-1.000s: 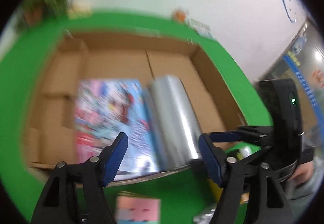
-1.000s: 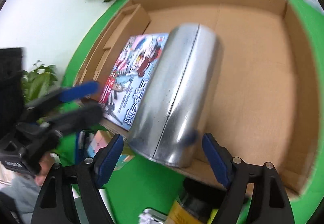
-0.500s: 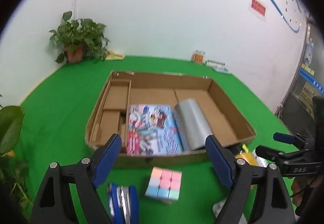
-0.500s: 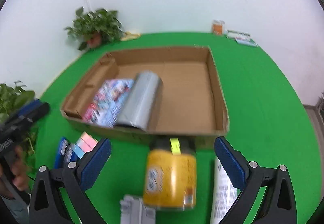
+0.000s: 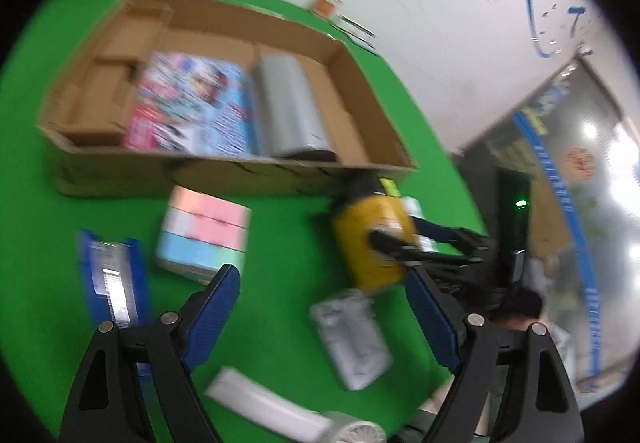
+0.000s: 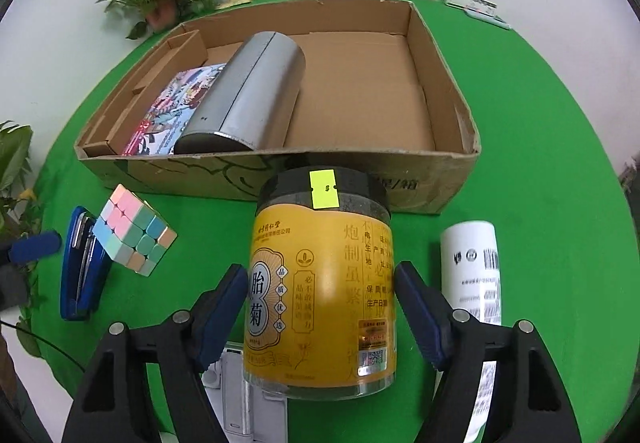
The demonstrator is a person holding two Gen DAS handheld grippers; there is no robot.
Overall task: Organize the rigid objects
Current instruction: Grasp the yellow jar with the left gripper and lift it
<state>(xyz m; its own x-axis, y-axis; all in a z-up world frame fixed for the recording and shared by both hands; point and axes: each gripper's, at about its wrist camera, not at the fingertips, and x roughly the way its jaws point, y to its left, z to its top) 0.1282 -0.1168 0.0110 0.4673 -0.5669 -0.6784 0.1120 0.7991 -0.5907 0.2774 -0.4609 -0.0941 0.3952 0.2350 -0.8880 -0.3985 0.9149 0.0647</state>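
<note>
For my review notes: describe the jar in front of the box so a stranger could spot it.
Find the open cardboard box on the green table. Just in front of its near wall lies the jar, between the right gripper fingers. It alone has a yellow label and dark lid, unlike the white bottle beside it.

A: The left wrist view is all blurred; the print on the book (image 5: 188,103) cannot be read.
B: In the right view, the yellow jar (image 6: 322,283) hides part of the grey device (image 6: 244,399), and the white bottle (image 6: 476,283) is cut by the edge.
</note>
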